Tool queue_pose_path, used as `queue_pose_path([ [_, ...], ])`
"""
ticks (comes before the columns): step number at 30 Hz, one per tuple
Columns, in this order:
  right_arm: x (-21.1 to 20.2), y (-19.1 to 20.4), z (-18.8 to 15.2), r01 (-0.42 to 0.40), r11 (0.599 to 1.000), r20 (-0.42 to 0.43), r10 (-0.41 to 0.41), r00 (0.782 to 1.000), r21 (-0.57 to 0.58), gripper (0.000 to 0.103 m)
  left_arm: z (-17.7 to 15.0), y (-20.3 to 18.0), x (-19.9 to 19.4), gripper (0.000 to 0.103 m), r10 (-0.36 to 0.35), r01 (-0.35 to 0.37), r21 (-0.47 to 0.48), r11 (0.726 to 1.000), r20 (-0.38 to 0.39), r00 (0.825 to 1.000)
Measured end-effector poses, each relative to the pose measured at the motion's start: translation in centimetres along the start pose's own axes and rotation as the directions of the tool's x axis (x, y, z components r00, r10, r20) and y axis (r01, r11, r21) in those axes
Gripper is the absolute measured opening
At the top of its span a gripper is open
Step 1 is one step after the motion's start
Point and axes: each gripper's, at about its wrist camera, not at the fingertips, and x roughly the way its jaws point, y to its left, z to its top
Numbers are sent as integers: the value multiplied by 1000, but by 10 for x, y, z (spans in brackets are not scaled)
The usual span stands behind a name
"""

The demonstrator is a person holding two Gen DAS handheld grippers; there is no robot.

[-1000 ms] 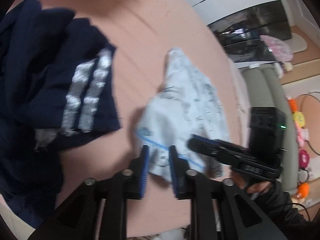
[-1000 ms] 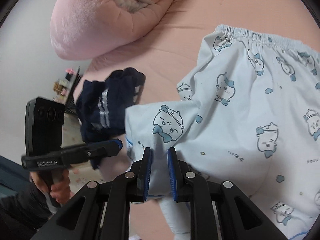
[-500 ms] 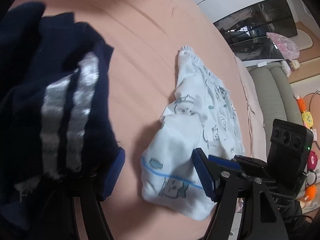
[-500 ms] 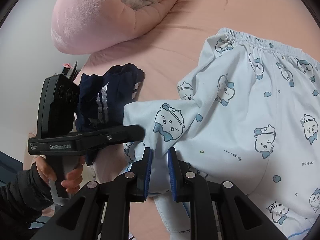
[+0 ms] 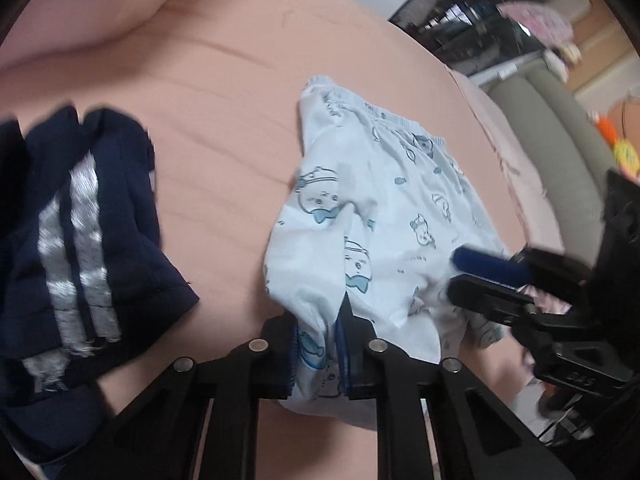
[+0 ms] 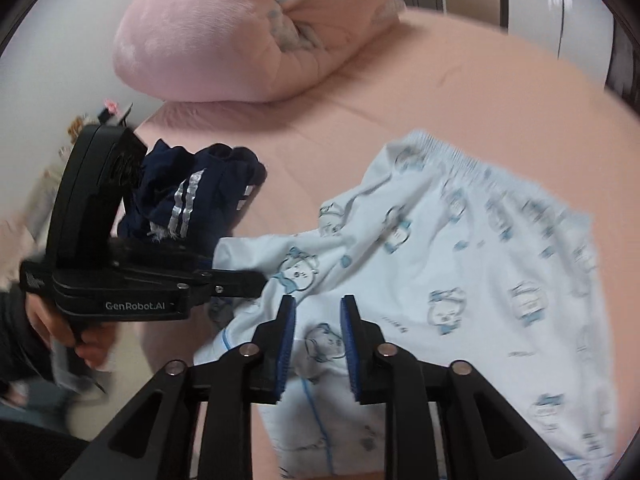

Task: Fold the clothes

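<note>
The left gripper (image 5: 318, 344) pinches a bunched fold of the pale blue pants (image 5: 384, 216), soft thin cotton printed with small cartoon animals. The right gripper (image 6: 318, 344) has its ribbed blue pads a little apart astride the same cloth; whether they bite it I cannot tell. The pants lie rumpled on a smooth pink sheet (image 5: 224, 92), gathered waistband farthest. Left of the pants sits a crumpled navy garment (image 5: 80, 240) with two silver stripes. Beyond them rests a plump pink quilt (image 6: 224, 36).
</note>
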Motion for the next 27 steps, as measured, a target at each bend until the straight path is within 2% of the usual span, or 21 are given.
queue_pose_path([
  [1, -5, 4, -2, 16, 1000, 17, -15, 1000, -21, 40, 0, -1, -3, 13, 1, -1, 0, 1000, 3, 1000],
  [2, -9, 8, -5, 32, 999, 34, -30, 999, -42, 51, -1, -1, -5, 13, 3, -3, 0, 1000, 5, 1000],
  [3, -13, 12, -7, 43, 997, 47, -40, 998, -59, 56, -1, -2, -8, 12, 4, -4, 0, 1000, 8, 1000],
  [7, -16, 32, -19, 44, 991, 58, -36, 998, -129, 57, -2, -5, -19, 11, 9, -9, -1, 1000, 18, 1000],
  [11, -8, 60, -39, 90, 954, 56, -77, 995, -287, 57, -3, -5, -31, 10, 36, -37, 16, 999, 37, 999],
  [14, 1, 71, -50, 86, 936, 26, -82, 996, -341, 57, -4, -1, -40, 10, 57, -58, 20, 998, 49, 997],
  [18, 10, 70, -58, 82, 933, -21, -96, 995, -349, 57, -7, 10, -40, 10, 78, -77, -15, 997, 33, 996],
  [21, 20, 63, -63, 77, 937, -88, -113, 990, -340, 57, -13, 15, -36, 10, 101, -101, -24, 995, 7, 995],
  [25, 38, 45, -69, 56, 961, -206, -114, 972, -270, 57, -22, 15, -27, 10, 154, -153, 7, 988, -29, 988],
  [27, 42, 39, -70, 44, 967, -232, -104, 967, -251, 57, -23, 14, -20, 10, 194, -192, 38, 981, -42, 980],
])
